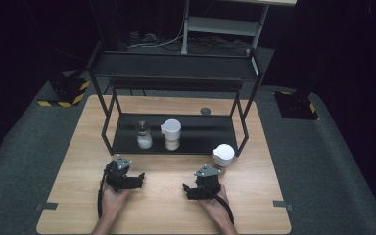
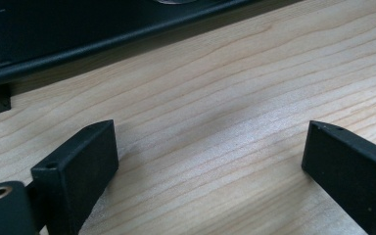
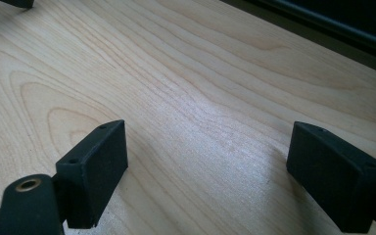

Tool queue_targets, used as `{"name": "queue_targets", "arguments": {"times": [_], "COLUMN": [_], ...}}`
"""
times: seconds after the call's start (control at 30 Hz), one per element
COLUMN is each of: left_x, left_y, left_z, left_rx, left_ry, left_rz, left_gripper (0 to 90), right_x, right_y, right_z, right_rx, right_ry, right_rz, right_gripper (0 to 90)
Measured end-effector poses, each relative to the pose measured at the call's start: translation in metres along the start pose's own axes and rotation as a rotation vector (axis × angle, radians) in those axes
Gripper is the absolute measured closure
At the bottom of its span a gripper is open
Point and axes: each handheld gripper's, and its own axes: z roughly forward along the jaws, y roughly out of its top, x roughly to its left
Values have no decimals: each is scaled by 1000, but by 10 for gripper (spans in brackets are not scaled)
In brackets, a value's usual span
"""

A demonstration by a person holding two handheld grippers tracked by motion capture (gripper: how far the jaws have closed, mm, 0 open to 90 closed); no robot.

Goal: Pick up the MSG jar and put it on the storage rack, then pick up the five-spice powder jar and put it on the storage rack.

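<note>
Both grippers rest low over the wooden table (image 1: 166, 210), each held in a hand near the front edge. My left gripper (image 1: 134, 180) sits left of centre; in its own view (image 2: 210, 142) the jaws stand wide apart with only bare wood between them. My right gripper (image 1: 190, 190) sits right of centre, and its own view (image 3: 208, 142) gives the same picture: open, nothing between the jaws. On the lower shelf of a black metal rack (image 1: 176, 147) stand a glass jar with a metal lid (image 1: 143, 135) and a white pitcher (image 1: 171, 134). A white cup (image 1: 223, 154) stands on the table by the rack's right front leg.
The rack's front rail (image 2: 103, 44) lies close ahead of the left gripper and crosses the right gripper view's far corner (image 3: 333, 24). A small dark round disc (image 1: 205, 111) lies on the table behind the rack. Grey carpet surrounds the table.
</note>
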Motion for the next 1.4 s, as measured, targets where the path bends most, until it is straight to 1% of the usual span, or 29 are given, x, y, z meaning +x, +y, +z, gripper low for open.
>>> {"name": "queue_targets", "arguments": {"times": [0.4, 0.67, 0.83, 1.0, 1.13, 1.4], "left_x": [0, 0, 0, 0, 0, 0], "left_y": [0, 0, 0, 0, 0, 0], "left_z": [0, 0, 0, 0, 0, 0], "left_rx": [1, 0, 0, 0, 1, -1], "left_ry": [0, 0, 0, 0, 1, 1], "left_rz": [0, 3, 3, 2, 2, 1], "left_gripper": [65, 65, 65, 65, 65, 67], "right_x": [-1, -4, -9, -6, -7, -8], "right_y": [-1, -1, -2, -1, -1, -1], "right_z": [0, 0, -1, 0, 0, 0], "right_rx": [-3, -7, -10, -5, -7, -5], "right_ry": [4, 16, 33, 22, 25, 31], "right_rz": [7, 16, 27, 17, 25, 26], "right_gripper": [152, 146, 136, 132, 129, 112]}}
